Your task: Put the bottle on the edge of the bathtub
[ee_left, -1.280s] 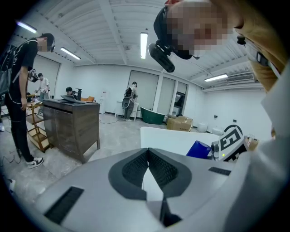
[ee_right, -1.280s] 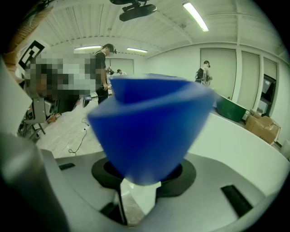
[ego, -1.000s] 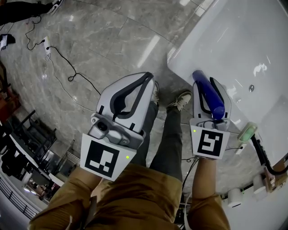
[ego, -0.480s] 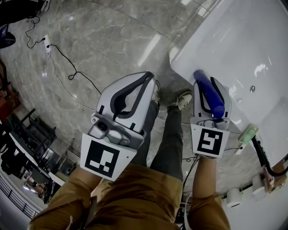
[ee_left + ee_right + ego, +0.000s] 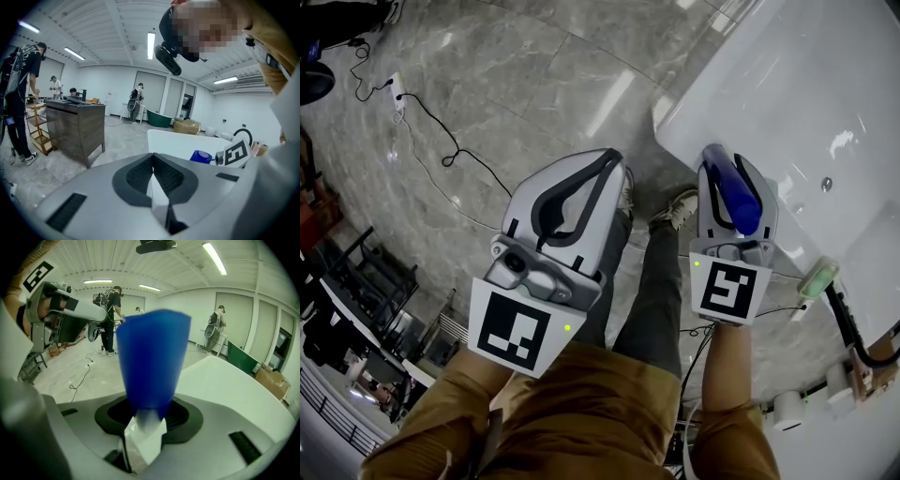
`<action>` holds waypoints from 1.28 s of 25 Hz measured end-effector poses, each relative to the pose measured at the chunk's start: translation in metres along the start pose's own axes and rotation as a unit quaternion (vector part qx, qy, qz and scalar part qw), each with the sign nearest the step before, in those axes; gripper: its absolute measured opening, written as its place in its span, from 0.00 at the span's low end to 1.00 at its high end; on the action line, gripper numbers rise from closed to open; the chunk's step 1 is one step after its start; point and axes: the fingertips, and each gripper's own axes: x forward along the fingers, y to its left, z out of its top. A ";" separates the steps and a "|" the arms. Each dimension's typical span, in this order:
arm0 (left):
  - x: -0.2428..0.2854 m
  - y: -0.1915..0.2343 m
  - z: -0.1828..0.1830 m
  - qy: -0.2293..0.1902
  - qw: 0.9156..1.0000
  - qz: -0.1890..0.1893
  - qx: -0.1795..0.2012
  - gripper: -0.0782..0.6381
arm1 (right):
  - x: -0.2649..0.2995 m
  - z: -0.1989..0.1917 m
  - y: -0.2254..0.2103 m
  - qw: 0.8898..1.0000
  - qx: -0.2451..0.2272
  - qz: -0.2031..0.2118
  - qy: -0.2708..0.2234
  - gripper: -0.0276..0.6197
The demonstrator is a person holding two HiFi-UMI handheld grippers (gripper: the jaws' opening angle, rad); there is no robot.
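Black cable on grey marble floor, dark cabinet

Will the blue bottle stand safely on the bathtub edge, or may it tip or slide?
The blue bottle looks tall and slim, so it probably tips easily. The bathtub edge looks glossy, so it might slide. It seems stiff: the right gripper makes no visible dent.

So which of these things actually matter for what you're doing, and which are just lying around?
Part of the job:
- blue bottle, gripped in the right claw
- white bathtub, whose edge it is meant for

Just lying about:
- black cable and power strip on the floor
- dark cabinet
- left claw, closed and empty
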 end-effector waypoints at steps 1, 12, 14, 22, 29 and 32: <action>0.000 0.000 0.000 0.000 1.000 0.000 0.000 0.12 | 0.000 0.000 0.000 1.000 0.001 0.000 0.000 0.30; 0.001 -0.003 -0.001 -0.002 1.000 0.001 -0.002 0.12 | 0.000 0.001 0.001 1.000 -0.013 -0.002 -0.015 0.30; 0.001 -0.002 -0.002 -0.001 1.000 0.001 -0.003 0.12 | 0.001 0.003 0.002 1.000 -0.013 0.002 -0.021 0.30; 0.002 -0.005 -0.003 -0.001 1.000 0.004 -0.005 0.12 | 0.002 0.002 0.002 0.999 -0.035 0.000 -0.016 0.30; 0.002 -0.007 -0.002 0.002 1.000 0.000 -0.003 0.12 | 0.005 0.008 0.005 0.999 -0.038 0.009 -0.019 0.31; 0.003 -0.009 -0.004 0.004 1.000 -0.002 -0.003 0.12 | 0.006 0.005 0.003 0.999 -0.030 0.006 -0.018 0.35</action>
